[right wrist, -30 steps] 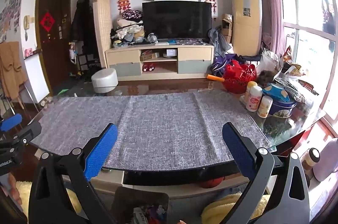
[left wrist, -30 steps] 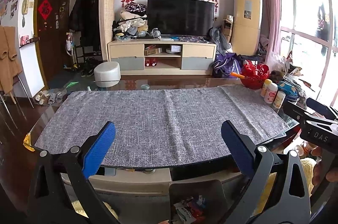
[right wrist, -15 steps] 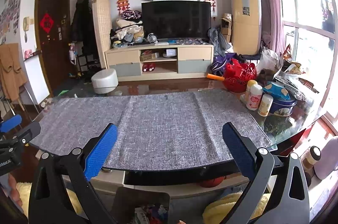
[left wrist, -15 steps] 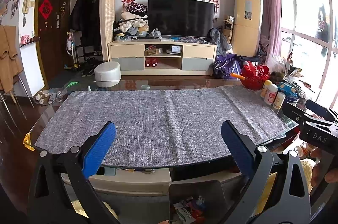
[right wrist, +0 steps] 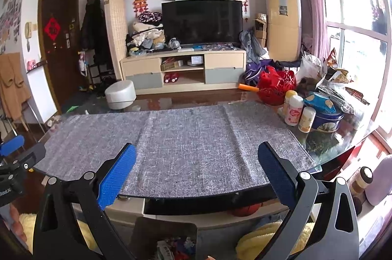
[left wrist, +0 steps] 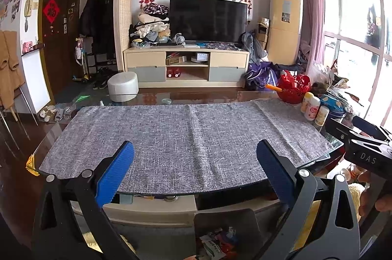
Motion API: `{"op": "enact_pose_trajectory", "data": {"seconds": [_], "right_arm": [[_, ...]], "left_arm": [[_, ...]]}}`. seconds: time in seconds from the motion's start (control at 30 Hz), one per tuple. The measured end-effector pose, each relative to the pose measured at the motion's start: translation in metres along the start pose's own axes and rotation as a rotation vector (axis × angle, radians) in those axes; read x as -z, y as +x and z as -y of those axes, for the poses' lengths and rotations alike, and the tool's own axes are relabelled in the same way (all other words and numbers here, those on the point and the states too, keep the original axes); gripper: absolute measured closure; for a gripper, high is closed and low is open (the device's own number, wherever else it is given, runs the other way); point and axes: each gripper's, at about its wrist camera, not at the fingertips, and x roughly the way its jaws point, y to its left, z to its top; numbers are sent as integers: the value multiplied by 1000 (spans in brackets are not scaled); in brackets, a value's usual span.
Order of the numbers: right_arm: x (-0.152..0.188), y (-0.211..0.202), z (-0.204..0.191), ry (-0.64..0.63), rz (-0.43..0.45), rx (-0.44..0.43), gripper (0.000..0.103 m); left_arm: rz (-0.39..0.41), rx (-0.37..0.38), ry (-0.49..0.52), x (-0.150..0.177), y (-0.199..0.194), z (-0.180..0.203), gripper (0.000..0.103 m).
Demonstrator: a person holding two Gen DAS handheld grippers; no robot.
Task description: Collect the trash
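Note:
A glass table carries a grey woven cloth (left wrist: 186, 137), also in the right wrist view (right wrist: 181, 144). No loose trash shows on the cloth. A dark bin (left wrist: 223, 235) below the table's near edge holds crumpled wrappers (left wrist: 215, 245); it also shows in the right wrist view (right wrist: 164, 240). My left gripper (left wrist: 196, 171) is open and empty, held over the near edge. My right gripper (right wrist: 196, 174) is open and empty too. The right gripper's body (left wrist: 365, 149) shows at the right of the left wrist view; the left gripper's body (right wrist: 14, 162) shows at the left of the right wrist view.
At the table's right end stand a red basket (right wrist: 274, 88), several small bottles (right wrist: 294, 110), a blue tin (right wrist: 323, 117) and snack bags (right wrist: 338, 81). A white stool (left wrist: 122, 86) and a TV cabinet (left wrist: 186, 64) stand beyond the table.

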Motion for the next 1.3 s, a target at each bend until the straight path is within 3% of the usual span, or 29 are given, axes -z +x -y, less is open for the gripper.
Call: {"op": "enact_pose_trajectory", "data": {"seconds": [1.3], "right_arm": [[4,-4,-4,16,-14,-4,3]], "left_arm": [[-4,9,-5,0,0,1,8]]}}
